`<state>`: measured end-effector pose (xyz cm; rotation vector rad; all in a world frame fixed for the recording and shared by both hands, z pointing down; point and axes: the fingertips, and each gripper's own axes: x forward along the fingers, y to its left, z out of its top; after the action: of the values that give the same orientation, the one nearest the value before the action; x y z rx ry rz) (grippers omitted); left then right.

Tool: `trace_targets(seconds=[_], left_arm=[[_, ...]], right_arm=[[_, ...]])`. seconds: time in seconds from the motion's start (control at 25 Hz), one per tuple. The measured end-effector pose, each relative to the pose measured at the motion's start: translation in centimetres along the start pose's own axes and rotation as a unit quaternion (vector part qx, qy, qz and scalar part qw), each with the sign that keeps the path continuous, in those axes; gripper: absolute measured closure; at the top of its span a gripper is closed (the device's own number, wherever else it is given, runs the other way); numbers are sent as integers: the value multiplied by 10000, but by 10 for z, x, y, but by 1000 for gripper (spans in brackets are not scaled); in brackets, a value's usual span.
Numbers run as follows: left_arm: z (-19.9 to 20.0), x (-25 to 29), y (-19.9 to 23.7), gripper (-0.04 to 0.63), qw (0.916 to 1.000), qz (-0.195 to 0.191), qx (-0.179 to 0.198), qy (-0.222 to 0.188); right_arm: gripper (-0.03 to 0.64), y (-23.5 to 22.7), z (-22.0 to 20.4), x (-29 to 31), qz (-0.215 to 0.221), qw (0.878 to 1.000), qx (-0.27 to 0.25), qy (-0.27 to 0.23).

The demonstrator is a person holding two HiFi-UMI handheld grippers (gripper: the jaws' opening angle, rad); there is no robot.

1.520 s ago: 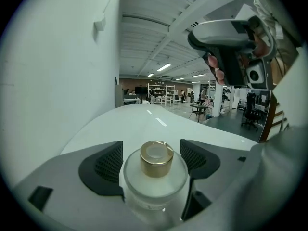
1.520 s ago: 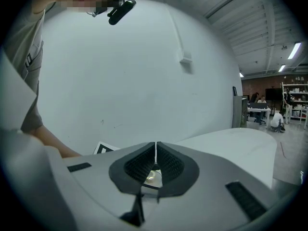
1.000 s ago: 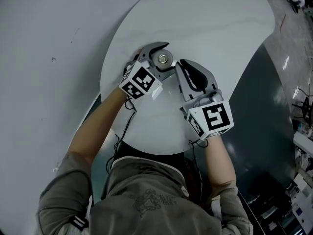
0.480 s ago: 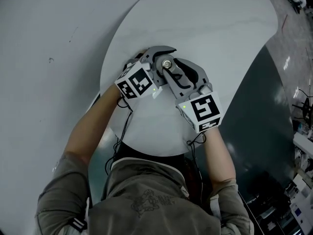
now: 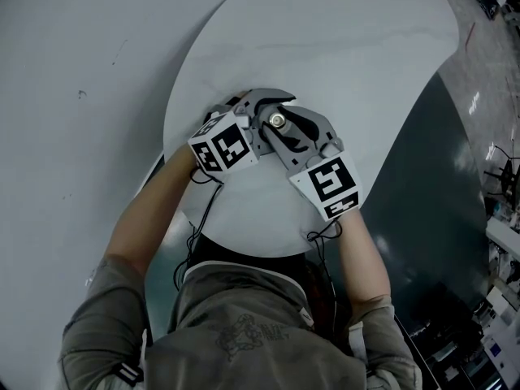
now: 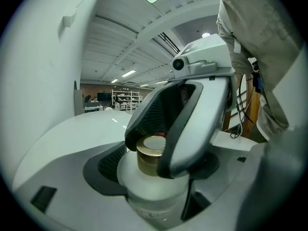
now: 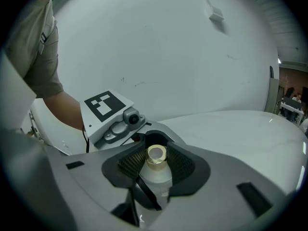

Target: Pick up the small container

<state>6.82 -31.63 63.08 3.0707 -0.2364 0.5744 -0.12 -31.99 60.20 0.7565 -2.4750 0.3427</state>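
Left gripper view shows the left tool [image 6: 154, 191] clamped on the frosted, rounded body of the small container [image 6: 144, 177], over the smooth white worktop [image 5: 349, 47]. The right tool [image 7: 157, 165], jaws wide but closing, straddles the container's shiny gold cap [image 7: 156, 154]. Its dark ribbed pads are not pressing on the cap.

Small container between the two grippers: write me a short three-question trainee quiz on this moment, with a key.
1. True or false: the small container lies on its side.
2. Its cap is: A red, B gold, C blue?
3. Which gripper clamps its frosted body?
Key: 1 false, it is upright, cap up; 2 B; 3 the left gripper.
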Motion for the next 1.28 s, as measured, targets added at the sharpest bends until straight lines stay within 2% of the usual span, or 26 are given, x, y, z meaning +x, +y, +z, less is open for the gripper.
trace_targets(seconds=[0.16, 0.48, 0.6, 0.84, 1.0, 1.28], left_arm=[[2, -2, -4, 250, 10000, -31, 19, 66], [-4, -10, -17, 250, 9998, -54, -80, 195], [3, -18, -23, 250, 9996, 19, 25, 272], [42, -34, -37, 250, 9994, 35, 169, 312], [77, -50, -48, 250, 9984, 83, 405, 391], [145, -67, -71, 250, 9971, 276, 595, 396]], right_arm=[[471, 4, 0, -3, 124, 9999, 90, -4], [477, 16, -4, -3, -28, 9999, 116, -10], [479, 25, 3, -10, -63, 10000, 61, -44], [479, 41, 35, -41, -112, 9998, -11, -162], [479, 57, 61, -69, -124, 9997, -110, -205], [479, 77, 104, -127, -120, 9987, -358, -328]])
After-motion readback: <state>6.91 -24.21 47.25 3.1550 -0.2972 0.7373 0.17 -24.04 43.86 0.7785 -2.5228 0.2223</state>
